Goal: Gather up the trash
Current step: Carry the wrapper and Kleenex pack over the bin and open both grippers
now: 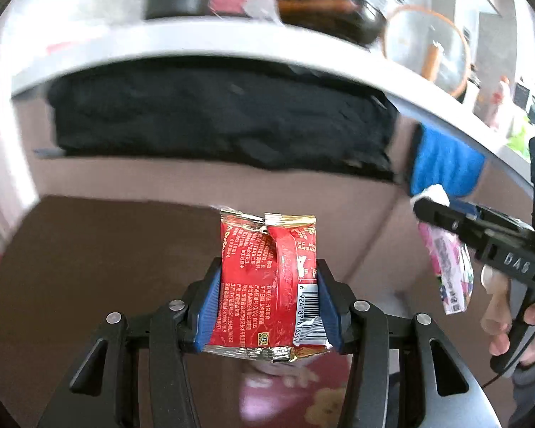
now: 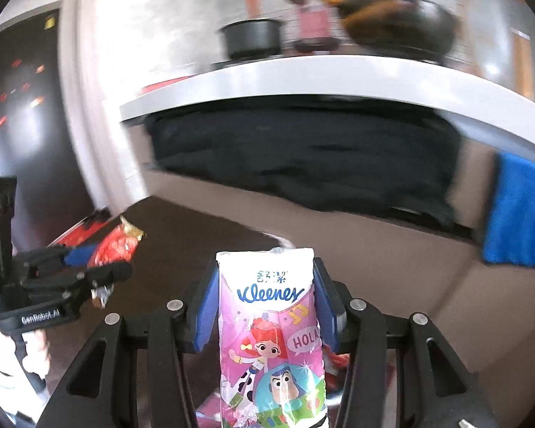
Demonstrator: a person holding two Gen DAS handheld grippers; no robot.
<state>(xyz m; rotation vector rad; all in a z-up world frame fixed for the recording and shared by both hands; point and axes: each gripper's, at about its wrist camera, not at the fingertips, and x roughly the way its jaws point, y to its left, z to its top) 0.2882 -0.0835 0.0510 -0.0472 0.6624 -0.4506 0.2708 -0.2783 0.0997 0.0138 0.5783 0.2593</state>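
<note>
Kitchen counter, white: pans on top, beyond reach. Your left gripper is clamped on red snack wrapper; right gripper clamped on Kleenex tissue pack. Both carried clear, presumably bin-bound.

red packet: crinkled foil snack wrapper, gold-edged ends, white barcode at its right side, printed back facing the left wrist camera, upright, pinched at both sides, off the floor | tissue pack: pink Kleenex pack with cartoon figures, white top, upright, held at both sides, off the floor
</note>
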